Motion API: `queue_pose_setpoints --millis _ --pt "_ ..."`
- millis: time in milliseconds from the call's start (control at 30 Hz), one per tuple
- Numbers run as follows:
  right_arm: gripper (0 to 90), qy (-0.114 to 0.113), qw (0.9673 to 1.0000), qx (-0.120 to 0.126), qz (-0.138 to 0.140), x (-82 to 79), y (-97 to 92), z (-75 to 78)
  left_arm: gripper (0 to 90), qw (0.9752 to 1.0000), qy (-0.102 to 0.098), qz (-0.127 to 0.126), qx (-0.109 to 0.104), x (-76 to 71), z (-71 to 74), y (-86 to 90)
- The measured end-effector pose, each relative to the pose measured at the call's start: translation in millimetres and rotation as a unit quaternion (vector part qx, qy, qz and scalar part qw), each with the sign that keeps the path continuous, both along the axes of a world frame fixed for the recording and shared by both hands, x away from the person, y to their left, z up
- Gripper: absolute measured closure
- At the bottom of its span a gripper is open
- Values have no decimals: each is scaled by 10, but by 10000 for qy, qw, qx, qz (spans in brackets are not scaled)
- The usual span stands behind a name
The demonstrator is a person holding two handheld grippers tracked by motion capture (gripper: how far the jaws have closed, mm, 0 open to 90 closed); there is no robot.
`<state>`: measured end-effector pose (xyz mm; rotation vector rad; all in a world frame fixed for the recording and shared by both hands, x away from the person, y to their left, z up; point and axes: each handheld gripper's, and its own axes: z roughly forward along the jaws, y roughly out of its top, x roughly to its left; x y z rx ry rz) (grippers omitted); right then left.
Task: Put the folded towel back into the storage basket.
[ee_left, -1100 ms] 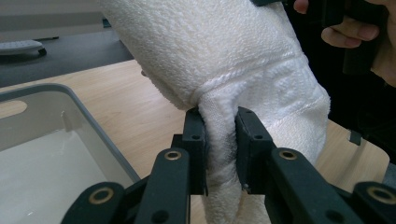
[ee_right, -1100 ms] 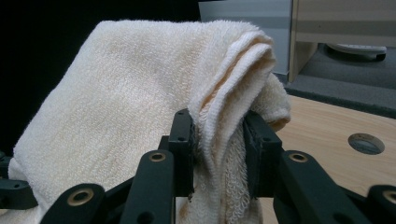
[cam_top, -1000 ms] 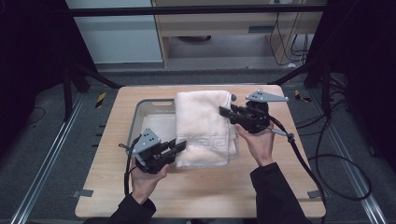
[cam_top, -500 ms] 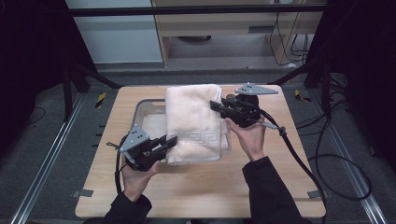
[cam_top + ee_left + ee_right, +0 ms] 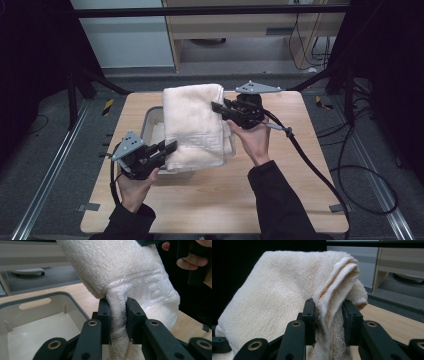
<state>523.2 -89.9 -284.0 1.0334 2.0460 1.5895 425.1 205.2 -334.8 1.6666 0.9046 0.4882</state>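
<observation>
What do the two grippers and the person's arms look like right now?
Both the left gripper and right gripper are black with boxy two-piece fingers and brass-ringed pivots. Each carries a grey three-cornered plate and trails a black cable. The sleeves are dark.

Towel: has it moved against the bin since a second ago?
Yes. The towel, held by both grippers, has shifted toward the table's left edge: it now covers more of the bin.

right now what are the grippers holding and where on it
Both hold the towel: the left gripper pinches its near edge, the right gripper its folded far edge.
</observation>
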Motion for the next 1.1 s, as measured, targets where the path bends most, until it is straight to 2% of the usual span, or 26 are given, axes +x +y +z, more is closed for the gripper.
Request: queue_pose_setpoints --millis 600,1100 --pt "681 -28 9998 -80 165 187 402 38 755 9993 4 373 46 55 17 307" --pt "681 4 9997 -98 234 346 733 -29 755 9975 61 692 148 126 -22 535"
